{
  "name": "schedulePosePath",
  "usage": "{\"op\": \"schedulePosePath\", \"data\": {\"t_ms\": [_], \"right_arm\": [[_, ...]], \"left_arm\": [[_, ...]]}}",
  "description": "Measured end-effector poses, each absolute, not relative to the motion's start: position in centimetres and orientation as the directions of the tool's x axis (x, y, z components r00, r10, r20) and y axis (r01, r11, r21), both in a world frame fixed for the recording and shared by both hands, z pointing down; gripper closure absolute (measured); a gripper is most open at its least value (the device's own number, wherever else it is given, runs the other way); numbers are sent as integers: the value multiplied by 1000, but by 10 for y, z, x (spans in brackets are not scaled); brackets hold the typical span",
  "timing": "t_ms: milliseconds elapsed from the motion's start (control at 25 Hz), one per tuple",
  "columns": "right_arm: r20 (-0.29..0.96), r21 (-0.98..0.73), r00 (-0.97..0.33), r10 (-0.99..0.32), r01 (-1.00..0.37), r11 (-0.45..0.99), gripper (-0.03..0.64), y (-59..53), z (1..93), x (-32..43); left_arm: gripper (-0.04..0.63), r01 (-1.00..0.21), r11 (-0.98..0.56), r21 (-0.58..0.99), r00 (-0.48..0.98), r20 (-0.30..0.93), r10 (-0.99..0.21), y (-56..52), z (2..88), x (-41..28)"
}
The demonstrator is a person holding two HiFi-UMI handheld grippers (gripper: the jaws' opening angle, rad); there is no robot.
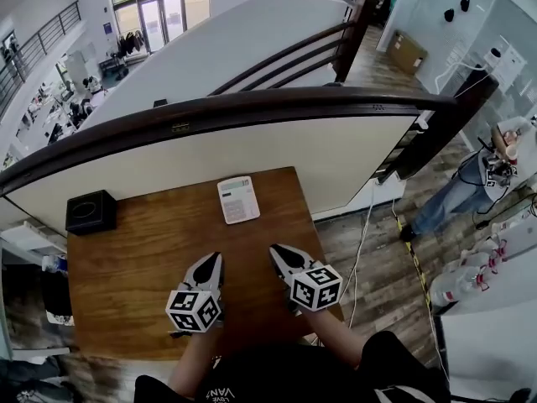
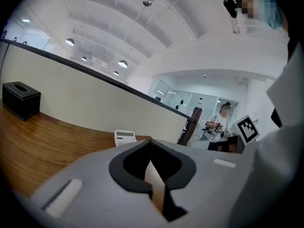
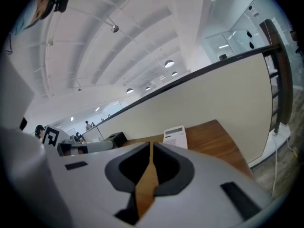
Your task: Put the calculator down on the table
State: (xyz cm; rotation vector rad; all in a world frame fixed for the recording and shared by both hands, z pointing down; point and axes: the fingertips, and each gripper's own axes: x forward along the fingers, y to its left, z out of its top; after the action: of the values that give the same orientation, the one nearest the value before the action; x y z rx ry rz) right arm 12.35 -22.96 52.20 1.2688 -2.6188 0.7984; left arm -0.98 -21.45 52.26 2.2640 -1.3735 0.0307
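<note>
A white calculator (image 1: 238, 200) lies flat on the wooden table (image 1: 143, 250) near its far edge, apart from both grippers. It also shows ahead of the jaws in the left gripper view, calculator (image 2: 125, 137), and in the right gripper view, calculator (image 3: 175, 137). My left gripper (image 1: 217, 259) hovers over the near half of the table, jaws together and empty, as the left gripper (image 2: 151, 142) own view confirms. My right gripper (image 1: 274, 249) hangs beside it to the right. Its jaws meet at the tips with nothing between them, right gripper (image 3: 151, 144).
A black box (image 1: 91, 212) sits at the table's far left corner. A cream partition wall (image 1: 277, 154) with a dark rail runs behind the table. To the right, wooden floor with a white cable (image 1: 362, 242) and a standing person (image 1: 470, 187).
</note>
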Motion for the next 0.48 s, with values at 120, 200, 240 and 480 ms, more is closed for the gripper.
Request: {"op": "schedulePosePath", "data": {"t_ms": [120, 200, 240, 480], "right_arm": [[325, -397, -639, -697, -761, 513, 586, -215, 519, 125], [323, -390, -639, -699, -762, 516, 589, -205, 517, 124], [322, -388, -639, -699, -762, 518, 591, -201, 516, 123], [320, -378, -634, -704, -767, 518, 598, -175, 513, 113]], "left_arm": [[583, -835, -392, 387, 506, 258, -823, -198, 522, -9], [583, -830, -404, 384, 516, 255, -818, -188, 523, -9], [583, -828, -410, 384, 521, 254, -815, -183, 523, -9], [583, -809, -456, 370, 560, 253, -789, -158, 521, -10]]}}
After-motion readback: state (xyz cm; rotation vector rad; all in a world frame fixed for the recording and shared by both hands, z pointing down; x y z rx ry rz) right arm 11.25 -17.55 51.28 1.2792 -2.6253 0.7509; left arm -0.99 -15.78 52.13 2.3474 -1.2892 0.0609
